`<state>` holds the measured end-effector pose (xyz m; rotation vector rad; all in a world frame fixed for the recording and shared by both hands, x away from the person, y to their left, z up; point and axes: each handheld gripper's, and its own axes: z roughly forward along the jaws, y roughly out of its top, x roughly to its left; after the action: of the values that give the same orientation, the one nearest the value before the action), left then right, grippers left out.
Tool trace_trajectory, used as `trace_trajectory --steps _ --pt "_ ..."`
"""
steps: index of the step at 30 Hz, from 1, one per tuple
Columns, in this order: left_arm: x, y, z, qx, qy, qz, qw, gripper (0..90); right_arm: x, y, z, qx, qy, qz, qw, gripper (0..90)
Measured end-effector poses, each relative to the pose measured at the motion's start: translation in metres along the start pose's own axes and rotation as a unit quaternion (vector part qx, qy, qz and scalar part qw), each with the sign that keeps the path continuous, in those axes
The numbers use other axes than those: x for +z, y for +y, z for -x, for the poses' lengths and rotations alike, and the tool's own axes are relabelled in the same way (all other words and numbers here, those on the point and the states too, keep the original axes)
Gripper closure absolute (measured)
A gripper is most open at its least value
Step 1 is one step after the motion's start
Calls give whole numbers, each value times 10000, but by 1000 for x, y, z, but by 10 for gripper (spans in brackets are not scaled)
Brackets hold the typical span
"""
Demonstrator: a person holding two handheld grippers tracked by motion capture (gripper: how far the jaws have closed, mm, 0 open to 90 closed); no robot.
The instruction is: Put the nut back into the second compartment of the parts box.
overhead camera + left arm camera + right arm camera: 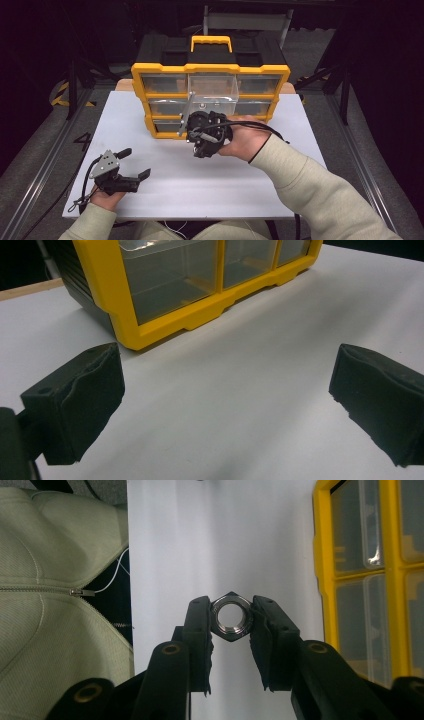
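A white bench (200, 185) spreads beneath the left hand-held gripper (135, 163) and reaches well beyond it on every side. Its far edge shows a strip of bare wood (25, 290). Left of that hand-held gripper, off the bench, grey floor (30, 150) carries a metal rail (40, 165) and, farther back, black-and-yellow hazard tape (62, 95). A matching rail (367, 175) runs along the floor at the other side. Behind the right hand-held gripper (230, 617), past the bench edge, lies a pale green zipped jacket (55, 580) with a metal zip pull (80, 592). A thin white cord (112, 577) crosses the dark gap beside it.
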<state>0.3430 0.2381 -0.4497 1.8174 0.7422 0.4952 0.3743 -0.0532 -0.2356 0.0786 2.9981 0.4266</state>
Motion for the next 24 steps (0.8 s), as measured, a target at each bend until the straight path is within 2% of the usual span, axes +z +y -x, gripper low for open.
trace_trajectory --steps 11,24 --pt "0 0 0 8 -9 -1 10000 22 -39 5 13 112 -215 113 9996 698" --pt "0 0 0 12 0 3 10000 22 -65 13 28 210 -309 85 9993 698"
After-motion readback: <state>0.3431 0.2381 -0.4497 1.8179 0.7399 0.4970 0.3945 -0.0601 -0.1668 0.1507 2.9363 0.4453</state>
